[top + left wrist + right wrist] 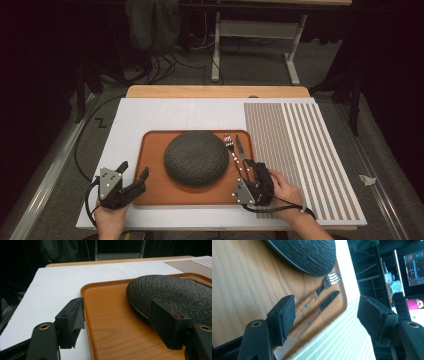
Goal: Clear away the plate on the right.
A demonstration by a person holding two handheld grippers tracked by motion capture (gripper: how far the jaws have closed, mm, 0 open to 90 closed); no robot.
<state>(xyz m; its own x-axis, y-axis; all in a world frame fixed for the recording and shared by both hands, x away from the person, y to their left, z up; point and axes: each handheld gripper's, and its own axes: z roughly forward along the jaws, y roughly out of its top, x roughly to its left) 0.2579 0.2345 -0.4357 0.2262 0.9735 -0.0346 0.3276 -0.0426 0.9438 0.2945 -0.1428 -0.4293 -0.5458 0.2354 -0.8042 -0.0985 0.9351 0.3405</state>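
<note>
The high view looks down on the tray [155, 192] from above. Both gripper views skim it closely, sharing the dark plate [175, 292].

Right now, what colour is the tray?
Orange-brown wood grain; the tray shows best in the left gripper view.

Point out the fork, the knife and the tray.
fork [331, 279], right gripper view, on its tines
knife [329, 299], right gripper view, on its blade
tray [112, 322], left gripper view, on its bare floor

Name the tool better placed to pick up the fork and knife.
Right. The right tool is open at the fork and knife handles, while the left tool sits across the tray.
</note>
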